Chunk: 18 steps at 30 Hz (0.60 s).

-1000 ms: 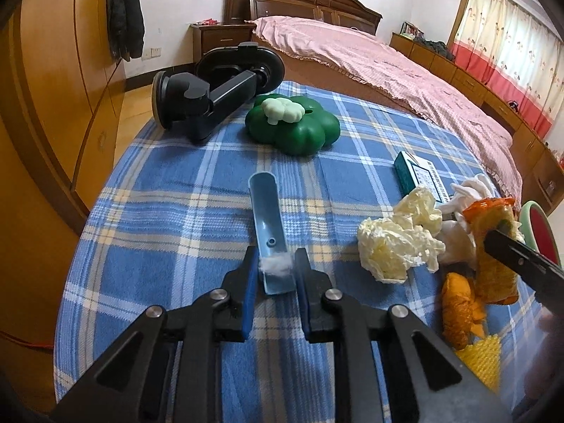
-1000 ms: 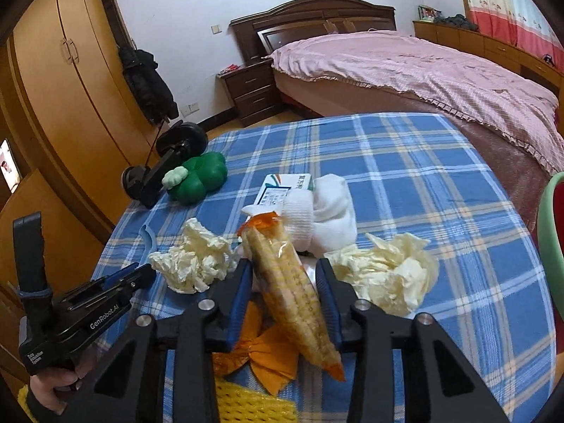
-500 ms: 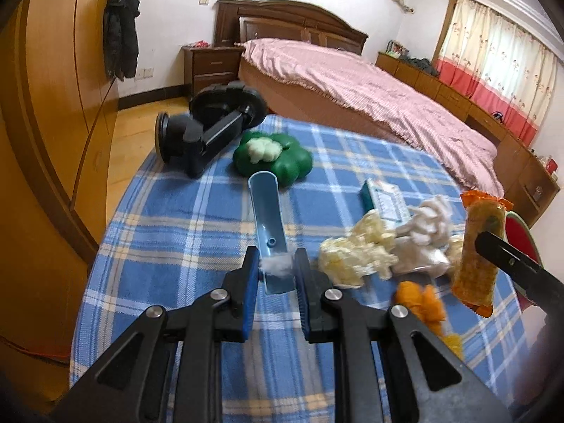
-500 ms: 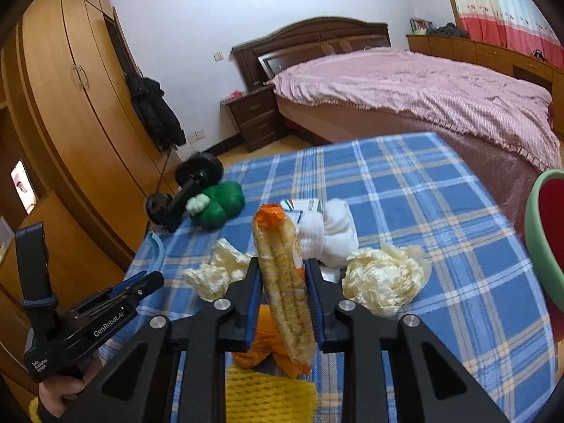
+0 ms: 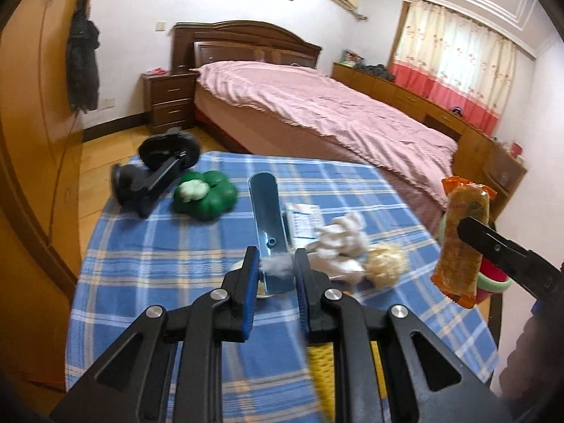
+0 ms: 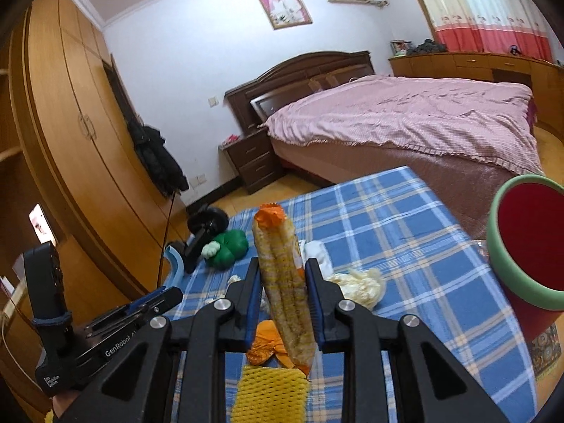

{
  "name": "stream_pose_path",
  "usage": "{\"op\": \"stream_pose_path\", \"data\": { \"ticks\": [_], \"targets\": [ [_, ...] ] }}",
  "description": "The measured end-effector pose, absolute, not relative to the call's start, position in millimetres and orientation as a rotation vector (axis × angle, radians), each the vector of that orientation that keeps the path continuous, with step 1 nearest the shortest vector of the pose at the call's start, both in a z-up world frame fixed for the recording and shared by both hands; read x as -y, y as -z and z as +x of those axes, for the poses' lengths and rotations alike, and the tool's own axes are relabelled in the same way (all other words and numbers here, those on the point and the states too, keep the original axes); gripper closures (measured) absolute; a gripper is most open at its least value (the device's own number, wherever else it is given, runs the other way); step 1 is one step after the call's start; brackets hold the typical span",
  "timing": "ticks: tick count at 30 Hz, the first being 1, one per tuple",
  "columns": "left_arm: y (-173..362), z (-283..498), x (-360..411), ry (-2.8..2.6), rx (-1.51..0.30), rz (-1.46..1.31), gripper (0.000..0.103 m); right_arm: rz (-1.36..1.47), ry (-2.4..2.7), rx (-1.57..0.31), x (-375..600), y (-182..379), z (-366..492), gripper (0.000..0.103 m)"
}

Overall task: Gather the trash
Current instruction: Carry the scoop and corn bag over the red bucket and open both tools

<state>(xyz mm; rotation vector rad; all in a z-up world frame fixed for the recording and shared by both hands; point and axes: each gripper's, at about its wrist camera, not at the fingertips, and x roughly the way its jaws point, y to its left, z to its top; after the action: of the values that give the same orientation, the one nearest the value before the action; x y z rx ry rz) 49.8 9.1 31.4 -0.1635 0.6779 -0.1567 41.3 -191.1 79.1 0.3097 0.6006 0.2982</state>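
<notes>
A packaged corn cob (image 6: 283, 283) is clamped upright in the right tool (image 6: 281, 296), above the checked worktop (image 6: 405, 246). A blue scoop (image 5: 269, 236) is gripped in the left tool (image 5: 276, 271), left of the cob. A red bin (image 6: 528, 246) is seen right of it.

In my left wrist view, motion blur softens the crumpled paper ball (image 5: 386, 264) and the white cloth (image 5: 340, 241) at centre right, so I cannot read the print on the small box (image 5: 305, 220) behind them. The yellow foam net (image 5: 319, 370) at bottom centre is mostly hidden behind my left tongs (image 5: 276, 268). The green-rimmed bin (image 5: 493, 282) at the right edge is largely covered by the wrapped corn (image 5: 461, 239) and my right tongs. In my right wrist view, the bin (image 6: 521, 292) is cut off by the right edge, and the orange wrapper (image 6: 264, 343) lies half hidden behind the corn (image 6: 285, 289).
</notes>
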Motion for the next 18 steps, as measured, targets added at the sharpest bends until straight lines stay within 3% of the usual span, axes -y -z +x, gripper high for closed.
{"op": "stream_pose_path", "data": {
  "ticks": [18],
  "targets": [
    [-58, 67, 112, 0.435, -0.692, -0.076, 0.083, 0.375, -0.063, -0.502, 302, -100, 8, 0.077]
  ]
}}
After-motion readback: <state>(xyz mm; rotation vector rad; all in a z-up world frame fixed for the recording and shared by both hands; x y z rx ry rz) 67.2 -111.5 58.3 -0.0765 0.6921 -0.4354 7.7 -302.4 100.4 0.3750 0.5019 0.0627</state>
